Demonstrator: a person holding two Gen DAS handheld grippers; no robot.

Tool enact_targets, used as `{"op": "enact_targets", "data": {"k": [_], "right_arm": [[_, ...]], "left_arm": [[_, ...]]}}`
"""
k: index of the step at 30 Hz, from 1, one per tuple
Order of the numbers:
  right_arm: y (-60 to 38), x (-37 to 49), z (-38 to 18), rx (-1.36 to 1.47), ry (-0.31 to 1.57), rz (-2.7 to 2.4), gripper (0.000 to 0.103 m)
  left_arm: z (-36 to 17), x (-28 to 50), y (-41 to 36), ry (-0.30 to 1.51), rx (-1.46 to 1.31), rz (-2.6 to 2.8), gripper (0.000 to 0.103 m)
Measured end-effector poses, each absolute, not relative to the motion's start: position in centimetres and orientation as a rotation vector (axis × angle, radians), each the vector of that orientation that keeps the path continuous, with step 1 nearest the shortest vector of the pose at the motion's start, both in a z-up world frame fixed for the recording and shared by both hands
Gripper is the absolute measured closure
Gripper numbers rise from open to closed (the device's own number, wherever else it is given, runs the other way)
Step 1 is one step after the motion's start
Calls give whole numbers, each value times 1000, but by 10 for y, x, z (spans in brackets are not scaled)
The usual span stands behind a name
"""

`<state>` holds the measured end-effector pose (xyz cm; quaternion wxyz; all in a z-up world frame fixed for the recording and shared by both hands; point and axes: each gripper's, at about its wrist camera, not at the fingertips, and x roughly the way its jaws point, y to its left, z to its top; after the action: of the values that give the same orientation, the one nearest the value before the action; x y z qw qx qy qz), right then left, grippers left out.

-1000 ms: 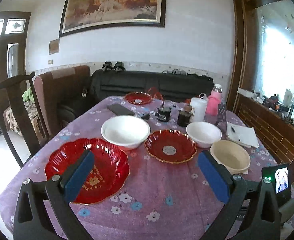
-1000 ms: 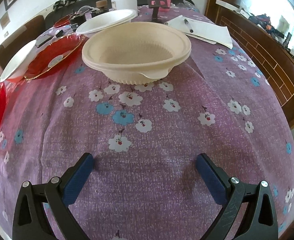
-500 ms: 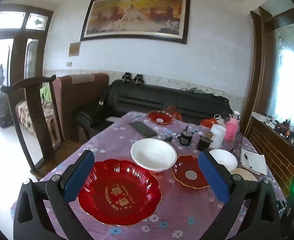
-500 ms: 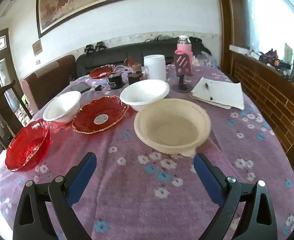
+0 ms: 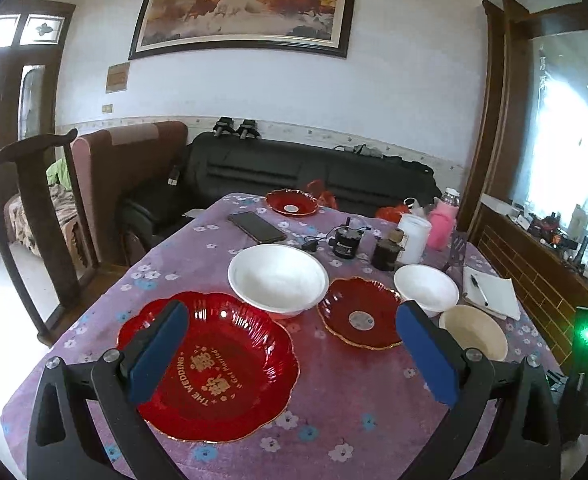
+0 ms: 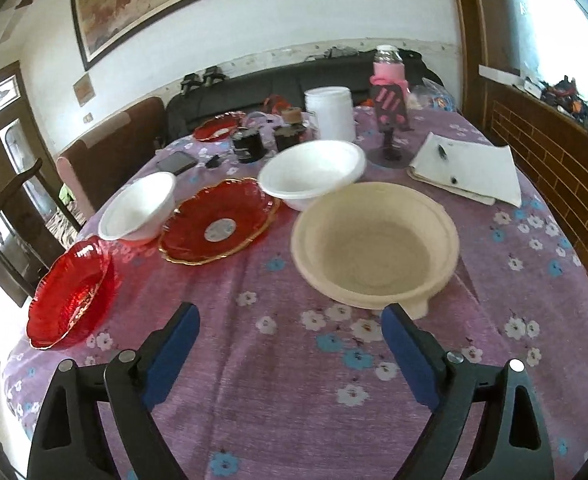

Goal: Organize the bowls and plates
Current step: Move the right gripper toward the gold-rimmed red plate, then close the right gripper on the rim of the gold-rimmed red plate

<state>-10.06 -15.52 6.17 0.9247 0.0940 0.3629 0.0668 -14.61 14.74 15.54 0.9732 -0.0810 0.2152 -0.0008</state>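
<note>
Right wrist view: right gripper (image 6: 289, 340) empty, jaws apart but just narrowing; left gripper (image 5: 289, 354) likewise apart. Nothing stacked yet: beige bowl (image 6: 376, 246) near the table's near edge, red plates (image 6: 219, 226) and white bowls (image 6: 314, 172) beyond, scattered singly

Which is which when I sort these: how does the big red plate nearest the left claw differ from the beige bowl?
The big red plate is glossy see-through red with a scalloped rim and gold lettering; the beige bowl is matte, plain and round-rimmed. The plate is shallow, the bowl deeper. Both sit upright and empty on the tablecloth.
</note>
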Motion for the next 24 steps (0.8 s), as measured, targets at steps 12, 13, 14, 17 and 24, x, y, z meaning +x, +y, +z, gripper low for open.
{"op": "enact_targets", "data": {"k": [12, 13, 14, 17, 24], "right_arm": [[-112, -44, 52, 330, 848, 321, 17], [-108, -36, 49, 345, 858, 313, 17], [-105, -29, 46, 364, 866, 307, 17], [-98, -1, 37, 423, 895, 276, 18], [-81, 42, 20, 428, 961, 170, 28]], "left_arm": [[140, -122, 155, 519, -206, -10, 0], [138, -121, 155, 528, -210, -14, 0], [136, -119, 156, 537, -216, -14, 0], [133, -116, 160, 550, -228, -14, 0], [131, -114, 162, 560, -224, -25, 0]]}}
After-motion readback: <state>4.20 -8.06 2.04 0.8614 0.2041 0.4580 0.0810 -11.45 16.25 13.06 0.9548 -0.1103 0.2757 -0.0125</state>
